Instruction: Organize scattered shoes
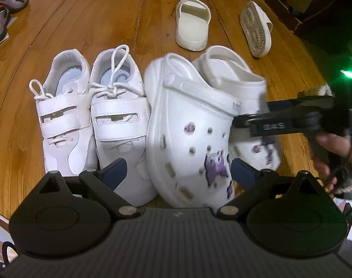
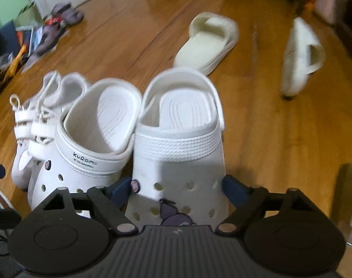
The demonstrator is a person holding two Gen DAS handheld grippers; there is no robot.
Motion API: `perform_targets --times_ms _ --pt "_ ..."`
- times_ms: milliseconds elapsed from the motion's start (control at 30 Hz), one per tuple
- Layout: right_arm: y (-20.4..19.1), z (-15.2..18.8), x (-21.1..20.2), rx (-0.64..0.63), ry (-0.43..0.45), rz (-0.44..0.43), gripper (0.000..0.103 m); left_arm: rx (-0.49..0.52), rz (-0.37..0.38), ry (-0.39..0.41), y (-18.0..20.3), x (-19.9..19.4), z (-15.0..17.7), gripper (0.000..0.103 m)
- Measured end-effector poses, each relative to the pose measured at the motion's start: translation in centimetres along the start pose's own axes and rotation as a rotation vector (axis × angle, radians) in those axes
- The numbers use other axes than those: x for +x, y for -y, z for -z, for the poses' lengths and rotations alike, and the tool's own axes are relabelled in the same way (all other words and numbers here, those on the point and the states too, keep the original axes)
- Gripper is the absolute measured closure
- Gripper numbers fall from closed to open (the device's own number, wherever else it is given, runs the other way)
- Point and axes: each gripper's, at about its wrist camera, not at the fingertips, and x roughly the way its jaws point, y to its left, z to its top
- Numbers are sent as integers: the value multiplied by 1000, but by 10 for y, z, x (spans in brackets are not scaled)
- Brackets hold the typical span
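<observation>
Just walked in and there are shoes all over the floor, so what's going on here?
A person with a gripper in each hand is lining up scattered shoes on the wooden floor. The right gripper straddles the toe of the right-hand white clog, beside its mate; whether its pads press it is unclear. The white sneakers already stand paired next to them. The left gripper hovers open over the row. Two cream slides lie apart beyond, one flipped.
</observation>
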Motion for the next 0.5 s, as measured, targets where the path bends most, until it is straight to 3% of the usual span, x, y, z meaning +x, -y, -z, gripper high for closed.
perform_targets --times_ms 100,167,267,333,367,400,500 --pt "15 3 -19 43 19 10 54 -2 9 3 2 -1 0 5" --pt "31 3 -32 103 23 3 64 1 17 3 4 0 -1 5" --pt "50 4 -42 154 7 -17 63 13 27 1 9 1 -1 5" --pt "51 7 -45 128 24 -26 44 20 31 -2 12 2 -1 5" --pt "51 9 -46 122 27 -24 23 23 33 -4 14 3 -1 5" --pt "51 11 -46 120 46 -15 10 24 33 -5 14 3 -1 5" --pt "49 13 -33 118 65 -32 8 25 34 -6 16 3 -1 5"
